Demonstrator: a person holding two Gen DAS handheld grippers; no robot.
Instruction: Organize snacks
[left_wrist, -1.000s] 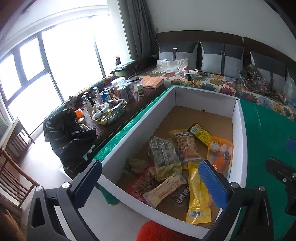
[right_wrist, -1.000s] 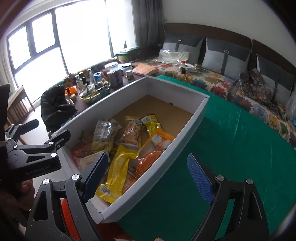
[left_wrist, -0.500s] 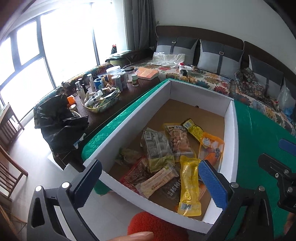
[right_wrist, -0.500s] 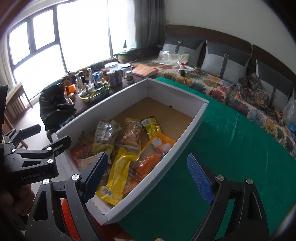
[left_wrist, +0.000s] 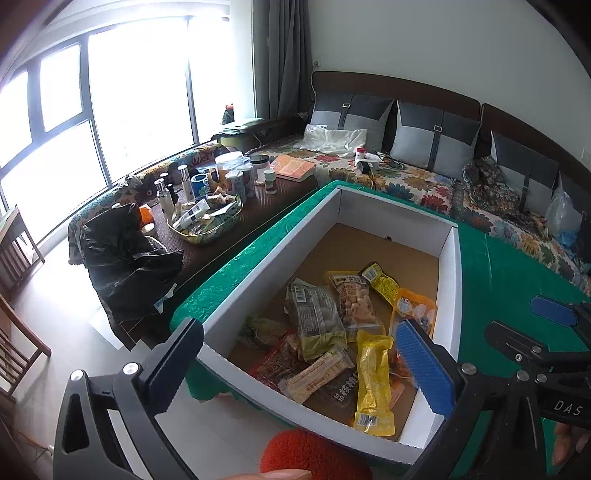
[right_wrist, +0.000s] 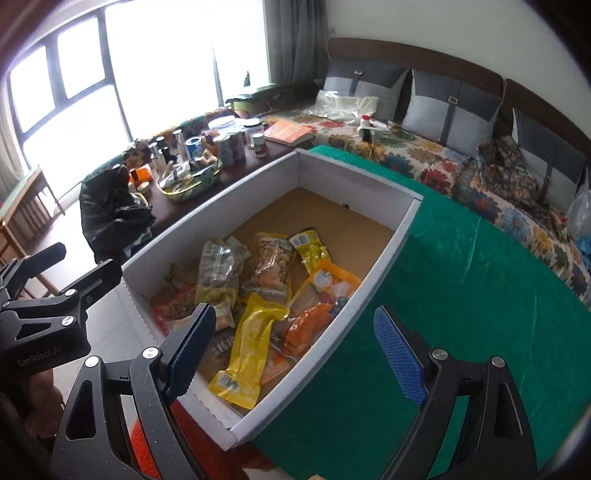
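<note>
The snack packets lie heaped in the near end of the white box (left_wrist: 448, 295) on the green-covered counter (right_wrist: 461, 295). The long yellow packet (left_wrist: 371, 384) points lengthwise away from both grippers. It sits ahead of and below the left gripper (left_wrist: 295, 373), nearer than to the right gripper (right_wrist: 291, 350) (which straddles the box's right wall); both sets of fingers are spread wide, holding nothing.

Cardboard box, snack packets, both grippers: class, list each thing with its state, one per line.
cardboard box: open-topped, on the green cloth.
yellow packet: lying flat inside the box, sealed.
orange packet: lying against the box's right wall.
peanut packet: flat, sealed.
left gripper: open, empty.
right gripper: open, empty.
</note>
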